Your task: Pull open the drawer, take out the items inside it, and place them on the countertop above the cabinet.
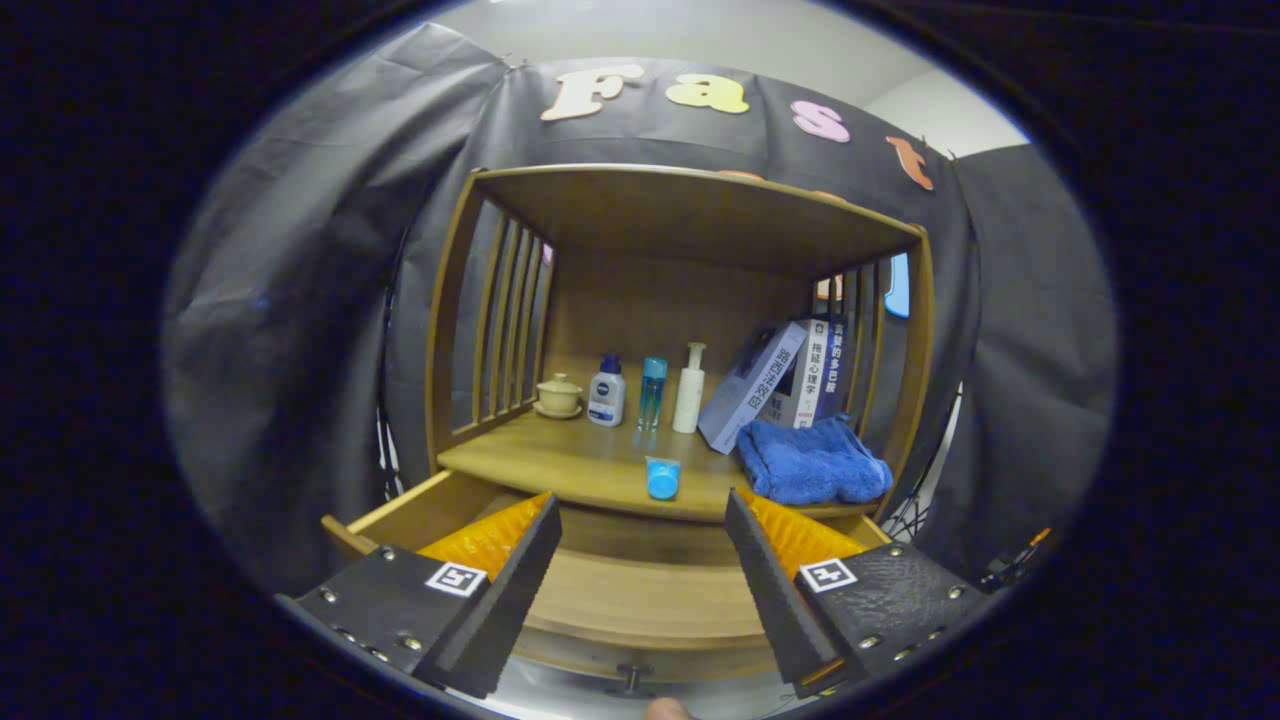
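Centre of frame, countertop (560,462), left to right: teacup (558,395), three bottles (606,392), blue cap (662,478), leaning books (765,385), blue towel (812,462). Lower frame: drawer (630,590) pulled open beneath my gripper (640,570), fingers wide, holding nothing.

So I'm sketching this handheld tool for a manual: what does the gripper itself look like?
The gripper has two wedge-shaped fingers with ridged, saw-toothed inner faces. Each sits on a dark textured plate studded with small metal screws, and each plate carries a square black-and-white marker tag. Its fingers stand open above the pulled-out drawer.
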### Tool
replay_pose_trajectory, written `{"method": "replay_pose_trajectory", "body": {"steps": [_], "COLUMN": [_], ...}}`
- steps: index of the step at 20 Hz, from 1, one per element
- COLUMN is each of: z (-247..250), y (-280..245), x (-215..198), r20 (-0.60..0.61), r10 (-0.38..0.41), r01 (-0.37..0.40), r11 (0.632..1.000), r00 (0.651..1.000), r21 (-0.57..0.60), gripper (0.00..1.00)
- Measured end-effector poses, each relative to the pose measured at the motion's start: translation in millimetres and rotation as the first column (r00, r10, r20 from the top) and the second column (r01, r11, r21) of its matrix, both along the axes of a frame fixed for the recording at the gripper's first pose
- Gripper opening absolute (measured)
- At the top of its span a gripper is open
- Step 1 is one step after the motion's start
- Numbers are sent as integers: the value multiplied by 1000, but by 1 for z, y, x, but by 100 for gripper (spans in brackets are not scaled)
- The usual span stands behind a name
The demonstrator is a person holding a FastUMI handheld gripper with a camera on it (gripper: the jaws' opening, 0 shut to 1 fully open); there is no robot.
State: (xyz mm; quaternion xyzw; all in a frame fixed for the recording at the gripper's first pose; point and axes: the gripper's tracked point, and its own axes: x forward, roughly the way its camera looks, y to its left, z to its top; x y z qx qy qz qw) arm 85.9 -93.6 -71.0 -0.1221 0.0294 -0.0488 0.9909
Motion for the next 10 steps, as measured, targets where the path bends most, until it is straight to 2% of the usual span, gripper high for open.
{"method": "replay_pose_trajectory", "body": {"steps": [5,8,10], "z": [-45,-61,-73], "y": [-13,-23,-22], "x": [-21,-27,-30], "r20": [-45,-57,-66], "r10": [-16,-28,-12], "r01": [20,32,15], "r11": [996,996,998], "r00": [999,998,998], "r21": [86,82,56], "gripper": [98,98,98]}}
